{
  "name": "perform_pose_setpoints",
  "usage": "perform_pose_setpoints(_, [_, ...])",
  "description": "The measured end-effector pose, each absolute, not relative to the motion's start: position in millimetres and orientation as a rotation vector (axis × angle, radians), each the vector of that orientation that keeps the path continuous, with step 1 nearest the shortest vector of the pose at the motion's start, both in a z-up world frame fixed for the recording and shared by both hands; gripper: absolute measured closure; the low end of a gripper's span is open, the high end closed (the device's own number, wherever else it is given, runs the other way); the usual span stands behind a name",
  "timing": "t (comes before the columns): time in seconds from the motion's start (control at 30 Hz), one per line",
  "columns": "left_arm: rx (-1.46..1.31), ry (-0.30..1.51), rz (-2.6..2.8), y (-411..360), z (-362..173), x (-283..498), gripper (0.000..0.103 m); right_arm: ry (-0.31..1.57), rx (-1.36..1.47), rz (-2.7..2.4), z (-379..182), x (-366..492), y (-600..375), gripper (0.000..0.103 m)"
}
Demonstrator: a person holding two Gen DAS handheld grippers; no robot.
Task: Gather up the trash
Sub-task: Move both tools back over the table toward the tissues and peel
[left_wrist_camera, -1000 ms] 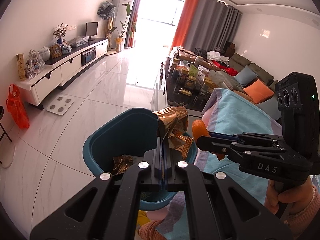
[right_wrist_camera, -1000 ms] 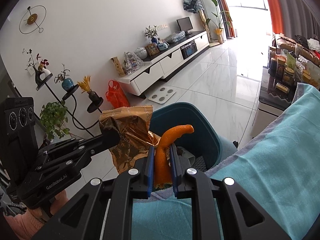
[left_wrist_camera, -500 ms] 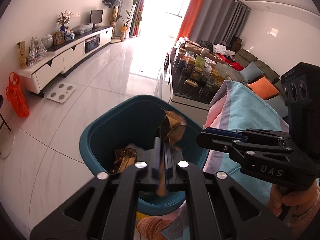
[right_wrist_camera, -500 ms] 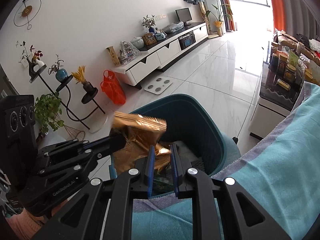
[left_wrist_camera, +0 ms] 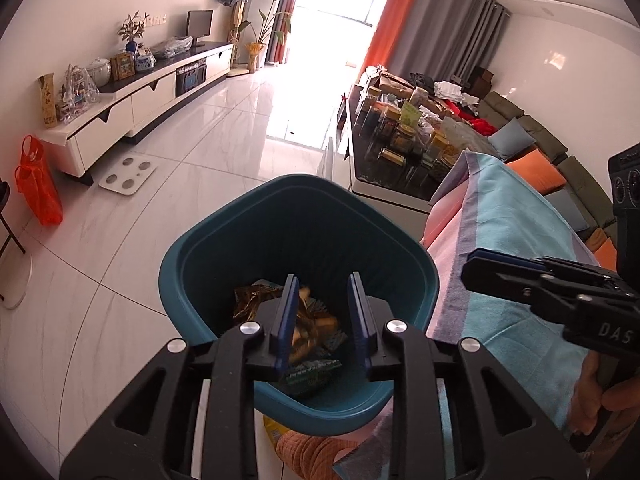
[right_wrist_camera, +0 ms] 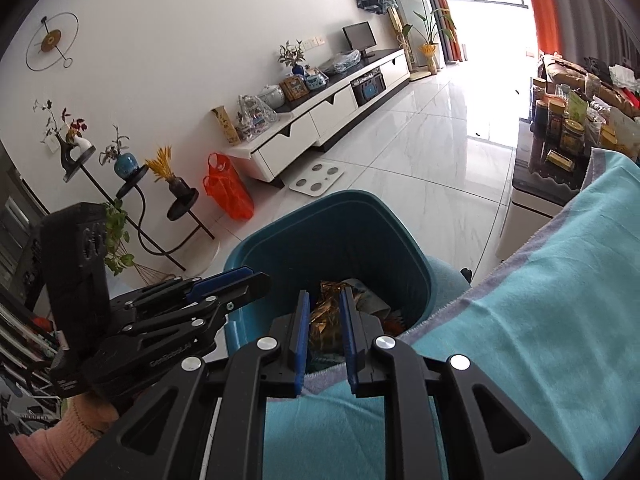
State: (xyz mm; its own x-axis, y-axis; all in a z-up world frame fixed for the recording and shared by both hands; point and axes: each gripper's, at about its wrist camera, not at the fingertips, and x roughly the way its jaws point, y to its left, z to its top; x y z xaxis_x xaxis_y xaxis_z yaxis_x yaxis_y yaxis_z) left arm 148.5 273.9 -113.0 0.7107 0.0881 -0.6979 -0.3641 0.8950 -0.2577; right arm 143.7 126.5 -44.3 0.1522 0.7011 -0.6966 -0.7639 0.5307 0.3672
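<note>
A teal trash bin (left_wrist_camera: 224,248) stands on the floor beside the cloth-covered table; it also shows in the right wrist view (right_wrist_camera: 280,248). Gold foil wrappers (left_wrist_camera: 250,300) and other scraps lie at its bottom, also seen from the right wrist (right_wrist_camera: 326,316). My left gripper (left_wrist_camera: 320,292) is open and empty above the bin's mouth. My right gripper (right_wrist_camera: 325,306) is open and empty at the table edge, pointing into the bin. Each gripper shows in the other's view: the right one (left_wrist_camera: 504,268), the left one (right_wrist_camera: 236,280).
A turquoise cloth (right_wrist_camera: 540,300) covers the table next to the bin. A dark coffee table (left_wrist_camera: 384,160) with several jars stands beyond. A white TV cabinet (left_wrist_camera: 132,100), an orange bag (left_wrist_camera: 38,188) and a scale (left_wrist_camera: 128,170) are on the left over white tile floor.
My left gripper opened and the gold wrapper dropped into the bin. My right gripper let go of the orange peel and opened wider; both grippers are empty.
</note>
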Motion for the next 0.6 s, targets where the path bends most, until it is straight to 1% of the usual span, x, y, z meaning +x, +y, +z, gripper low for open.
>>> perform_pose_setpoints(0.07, [-0.381, 0.721, 0.256, 269, -106, 145, 0.076, 0.935, -0.070, 1.053, -40, 141, 118, 0.082])
perform_pose_setpoints(0.1, [-0.372, 0.706, 0.253, 267, -101, 141, 0.072, 0.924, -0.066, 1.054, -37, 139, 114, 0.080])
perform_pose_setpoints(0.13, [-0.362, 0.686, 0.243, 261, -94, 138, 0.066, 0.910, -0.062, 1.053, -33, 136, 108, 0.079])
perform_pose_setpoints(0.23, [-0.340, 0.640, 0.193, 249, -79, 128, 0.062, 0.874, -0.056, 1.039, -24, 130, 90, 0.074])
perform_pose_setpoints(0.43, [-0.282, 0.599, 0.037, 198, -59, 122, 0.060, 0.800, -0.016, 0.980, -8, 120, 32, 0.067])
perform_pose_setpoints(0.6, [-0.216, 0.598, -0.131, 137, -51, 128, 0.060, 0.774, 0.017, 0.887, -5, 113, -33, 0.066])
